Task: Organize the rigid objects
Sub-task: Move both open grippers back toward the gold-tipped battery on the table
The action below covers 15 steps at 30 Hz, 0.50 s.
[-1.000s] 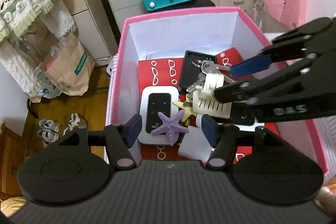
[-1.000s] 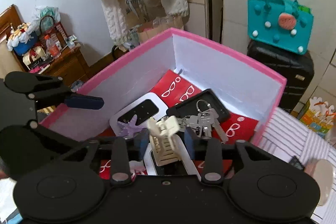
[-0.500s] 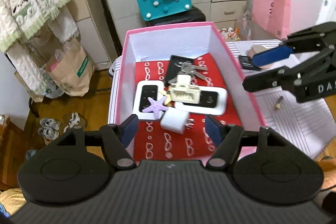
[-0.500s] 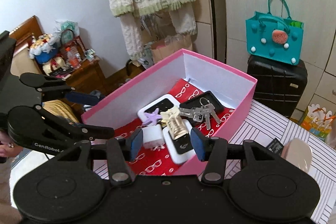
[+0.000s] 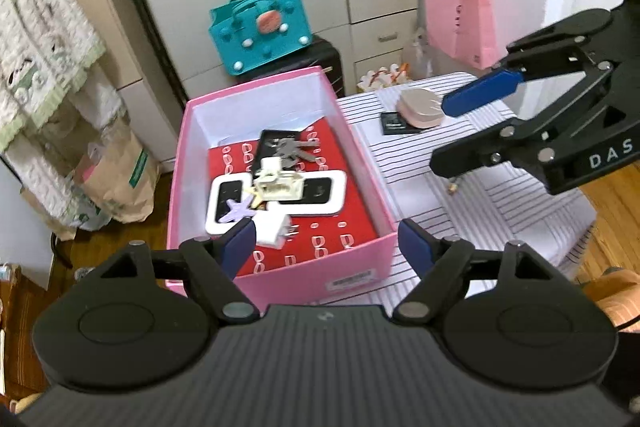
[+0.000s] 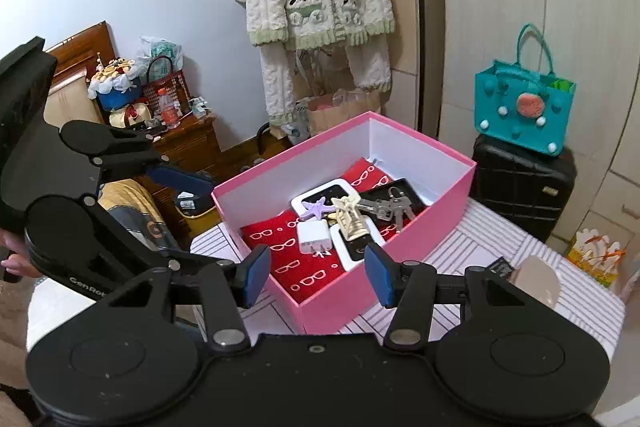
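- Both tools empty: left gripper (image 5: pixel 326 241) spread wide, jaws just been opening with only air between the blue pads; right gripper (image 6: pixel 316 273) about half spread, jaws likewise just been opening, nothing pinched.
- Already lying in the pink box (image 5: pixel 362 163) on its red glasses-print liner: two white-framed devices, a black card-like item, a bunch of keys (image 5: pixel 294 149), a cream hair claw clip (image 5: pixel 276 183), a purple starfish (image 5: pixel 239 209), a white charger plug (image 5: pixel 272 229).
- Still out on the striped tablecloth (image 5: pixel 492 203), right of the box: a pink compact-like case (image 5: pixel 420 107) resting partly on a small black card (image 5: pixel 394 123), plus a tiny brown item (image 5: pixel 453 187), too small to identify.
- Likely next step: fetch one of these stragglers, best with the right gripper (image 5: pixel 452 131), which hangs closest above them.
- Case first: wider spread before descending, pads on opposite edges of the case, squeeze low so the rounded shell does not pop out.
- Black card: flat on the cloth, hard to pinch; better slid to the table edge or tipped up by one pad.
- Drop into the bare red patch at the box's near end, clear of the pile, to avoid knocking the claw clip off the devices.
- Left gripper kept back from the box rim meanwhile.
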Available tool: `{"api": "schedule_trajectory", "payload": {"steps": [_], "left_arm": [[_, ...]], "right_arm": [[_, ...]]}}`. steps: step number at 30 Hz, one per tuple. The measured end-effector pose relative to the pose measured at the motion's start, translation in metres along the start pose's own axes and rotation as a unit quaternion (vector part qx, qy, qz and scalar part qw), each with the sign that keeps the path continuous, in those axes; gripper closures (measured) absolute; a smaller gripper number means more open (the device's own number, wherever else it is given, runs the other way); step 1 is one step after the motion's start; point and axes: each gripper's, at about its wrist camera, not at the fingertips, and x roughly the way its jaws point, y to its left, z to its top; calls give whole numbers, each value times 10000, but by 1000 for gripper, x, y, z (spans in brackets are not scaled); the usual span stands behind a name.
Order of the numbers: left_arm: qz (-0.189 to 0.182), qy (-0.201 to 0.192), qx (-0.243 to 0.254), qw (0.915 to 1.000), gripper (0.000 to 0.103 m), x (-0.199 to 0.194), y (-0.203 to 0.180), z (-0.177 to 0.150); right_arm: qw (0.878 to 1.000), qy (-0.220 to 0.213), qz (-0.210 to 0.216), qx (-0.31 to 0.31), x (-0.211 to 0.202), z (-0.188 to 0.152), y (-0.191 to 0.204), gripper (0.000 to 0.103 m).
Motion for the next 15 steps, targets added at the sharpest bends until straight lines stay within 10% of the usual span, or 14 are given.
{"api": "schedule_trajectory", "payload": {"steps": [15], "left_arm": [[-309,-141,464,9983,20,0,-62,11]], "right_arm": [[9990,-181,-416,32,-50,-44,-23,44]]}}
